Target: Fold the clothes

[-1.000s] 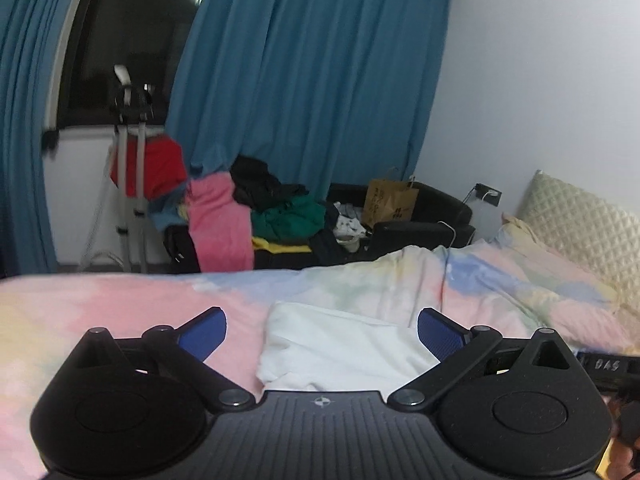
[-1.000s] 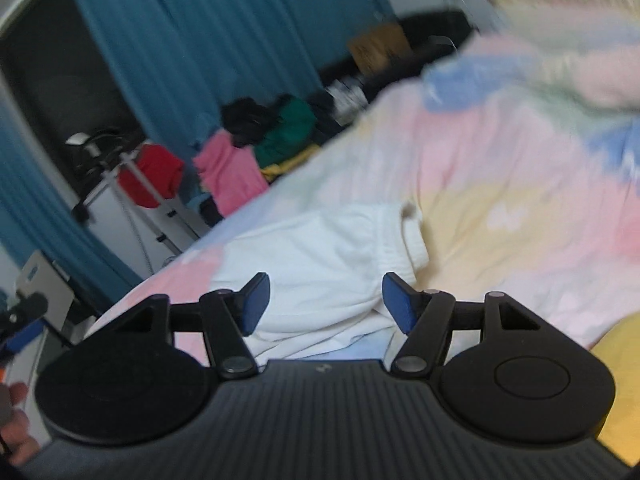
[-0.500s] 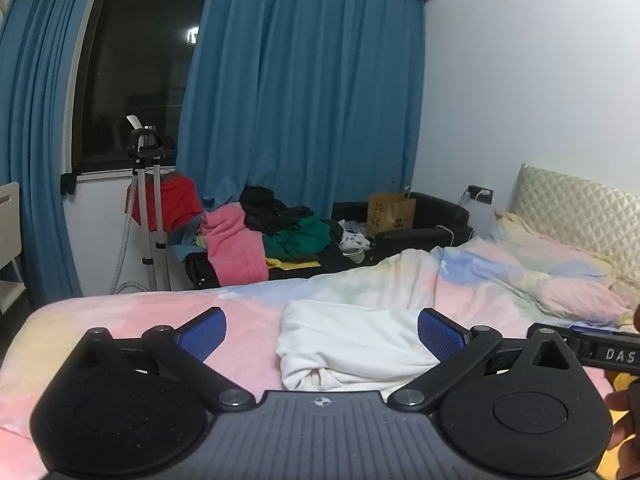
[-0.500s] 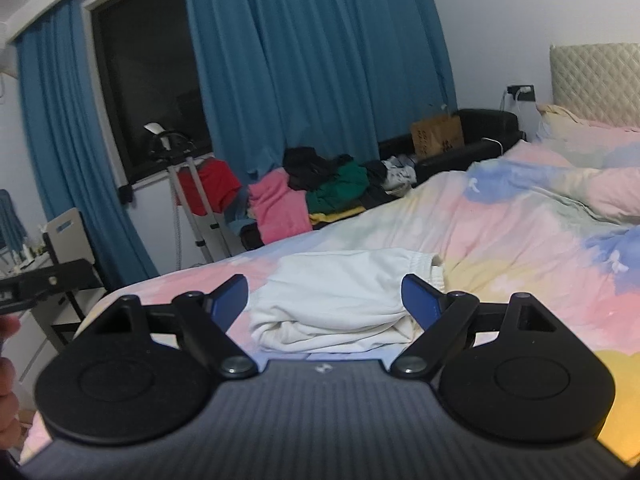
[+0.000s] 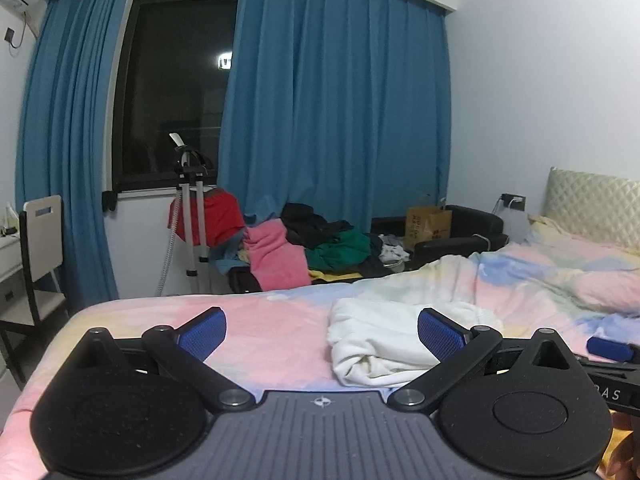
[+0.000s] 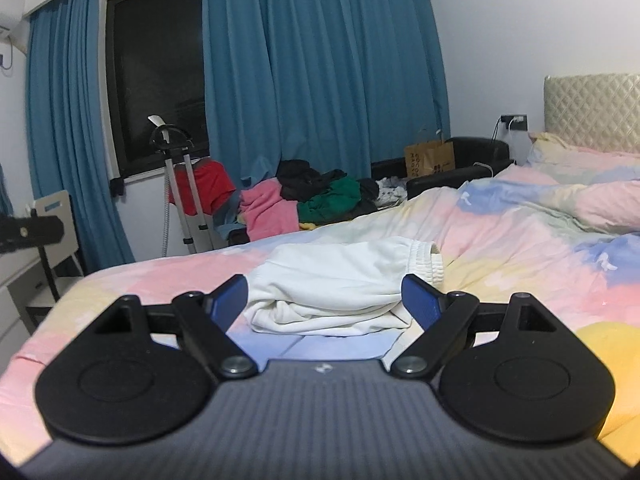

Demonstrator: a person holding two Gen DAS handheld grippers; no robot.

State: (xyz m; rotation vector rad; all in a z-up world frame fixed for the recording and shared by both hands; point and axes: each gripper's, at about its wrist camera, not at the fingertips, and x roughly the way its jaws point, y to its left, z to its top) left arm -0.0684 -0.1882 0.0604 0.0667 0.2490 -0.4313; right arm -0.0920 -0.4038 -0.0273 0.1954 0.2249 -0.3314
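Note:
A folded white garment lies on the pastel bed cover. In the right wrist view the white garment shows its elastic waistband at the right end. My left gripper is open and empty, held above the bed, with the garment in front of its right finger. My right gripper is open and empty, held just short of the garment, which lies between its fingers in view. The right gripper's blue fingertip shows at the right edge of the left wrist view.
A pile of clothes lies on a low black sofa beyond the bed, with a paper bag. A garment steamer stand stands by the window. A chair is at the left. A headboard and pillows are at the right.
Both grippers have pulled back and up from the garment, tilting level so more of the room shows. The garment stays folded on the bed. Both stay open.

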